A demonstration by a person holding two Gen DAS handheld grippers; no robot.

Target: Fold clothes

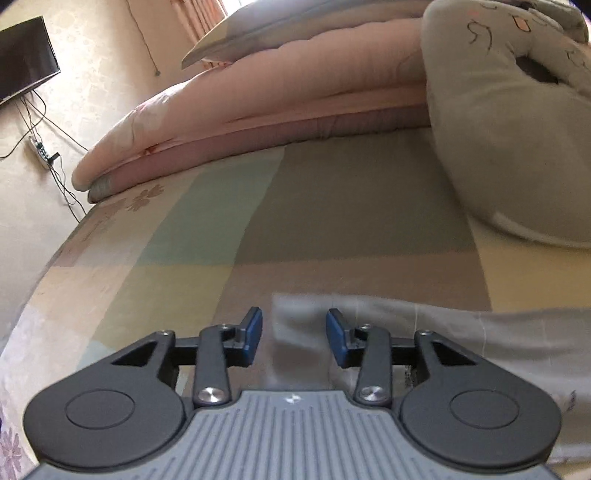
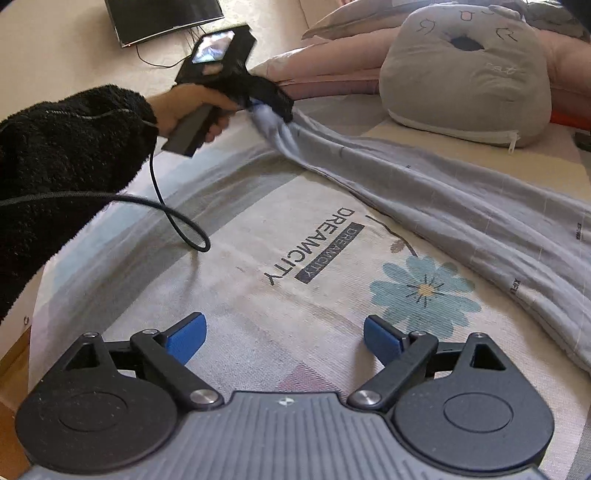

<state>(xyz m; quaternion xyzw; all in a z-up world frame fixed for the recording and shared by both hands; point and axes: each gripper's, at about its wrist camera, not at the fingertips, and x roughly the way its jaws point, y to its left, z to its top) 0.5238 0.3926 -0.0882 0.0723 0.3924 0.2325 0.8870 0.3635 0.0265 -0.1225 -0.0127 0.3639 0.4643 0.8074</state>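
A light grey garment (image 2: 461,206) lies stretched in a long rumpled band across the bed, from the upper middle to the right edge of the right wrist view. My left gripper (image 2: 273,101), held by a hand (image 2: 184,107) in a black fleece sleeve, is at the garment's far bunched end. In the left wrist view my left gripper (image 1: 294,334) has its blue pads apart, with the garment's (image 1: 424,325) edge lying in the gap, untouched by either pad. My right gripper (image 2: 284,339) stands wide open over the printed sheet (image 2: 258,258), with nothing between its fingers.
A grey plush cushion (image 2: 465,74) sits at the far right of the bed against folded pink quilts (image 1: 258,110). A black cable (image 2: 177,218) loops from the left gripper onto the sheet. A dark TV (image 2: 162,18) hangs on the wall beyond the bed's left edge.
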